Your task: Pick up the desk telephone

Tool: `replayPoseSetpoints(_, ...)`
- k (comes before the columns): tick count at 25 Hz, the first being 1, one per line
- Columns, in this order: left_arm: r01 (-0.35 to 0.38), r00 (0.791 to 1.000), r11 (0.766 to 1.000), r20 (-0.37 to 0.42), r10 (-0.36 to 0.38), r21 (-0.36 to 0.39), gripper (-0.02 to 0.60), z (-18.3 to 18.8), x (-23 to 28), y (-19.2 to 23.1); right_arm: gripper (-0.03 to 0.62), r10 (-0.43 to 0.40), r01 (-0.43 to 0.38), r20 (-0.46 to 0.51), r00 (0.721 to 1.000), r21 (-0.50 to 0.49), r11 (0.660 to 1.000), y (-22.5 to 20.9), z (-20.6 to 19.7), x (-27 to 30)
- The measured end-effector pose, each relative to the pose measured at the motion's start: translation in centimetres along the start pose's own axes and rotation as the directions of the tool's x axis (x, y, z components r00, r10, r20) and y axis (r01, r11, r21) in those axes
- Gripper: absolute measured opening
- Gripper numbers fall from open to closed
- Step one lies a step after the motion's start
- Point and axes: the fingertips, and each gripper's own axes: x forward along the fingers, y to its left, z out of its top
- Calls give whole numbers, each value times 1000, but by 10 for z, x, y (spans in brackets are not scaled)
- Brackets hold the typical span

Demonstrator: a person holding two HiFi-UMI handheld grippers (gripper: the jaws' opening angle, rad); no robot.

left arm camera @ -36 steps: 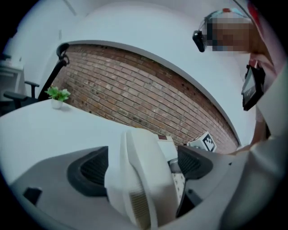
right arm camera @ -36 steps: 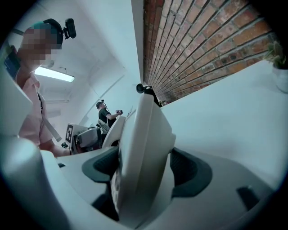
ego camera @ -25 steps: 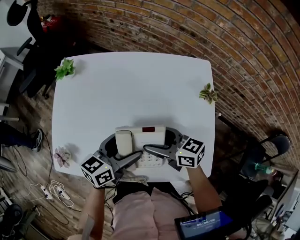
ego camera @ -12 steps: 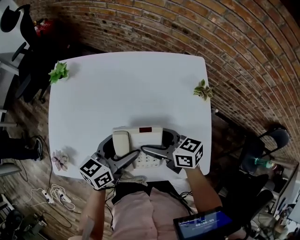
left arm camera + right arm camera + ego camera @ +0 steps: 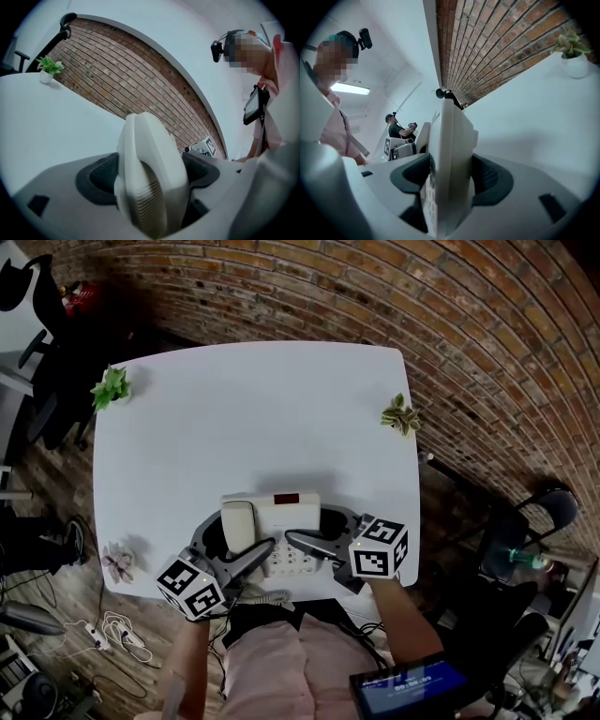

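A white desk telephone [image 5: 281,510] sits near the front edge of the white table [image 5: 253,418], its handset [image 5: 240,524] resting on the left side. My left gripper [image 5: 239,538] reaches in from the front left. In the left gripper view the handset [image 5: 150,164] fills the gap and both pads [image 5: 101,176] lie against it. My right gripper [image 5: 314,526] comes from the front right. Its jaws are closing, and in the right gripper view the telephone's base edge [image 5: 450,150] stands between the pads [image 5: 490,180], which touch it on both sides.
Small potted plants stand at the table's far left corner [image 5: 111,385], right edge [image 5: 400,414] and near left corner [image 5: 120,561]. The coiled cord [image 5: 267,596] hangs over the front edge. A brick wall runs behind, a chair [image 5: 553,512] stands to the right, and another person [image 5: 396,125] is farther off.
Both grippers stay at the telephone. The right gripper has rolled slightly and its jaws have drawn in on the base. The telephone keeps its place on the table.
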Motion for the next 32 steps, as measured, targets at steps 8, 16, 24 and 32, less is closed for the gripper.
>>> replayPoseSetpoints(8, -16, 999, 999, -27, 17, 33, 425, 3, -2, -11, 267, -11, 11, -16, 1000, -13, 1000, 9, 3, -8)
replayPoseSetpoints(16, -33, 999, 997, -1, 33, 70, 422, 24, -11, -37, 265, 6, -5, 19, 1000, -62, 998, 33, 20, -25)
replayPoseSetpoints(24, -36, 999, 991, 36, 32, 126, 419, 56, -24, -75, 265, 1, 5, 47, 999, -124, 992, 71, 45, -49)
replayPoseSetpoints(32, -33, 995, 983, 99, 15, 181, 417, 104, -41, -119, 265, 1, 15, 75, 997, -211, 977, 120, 84, -75)
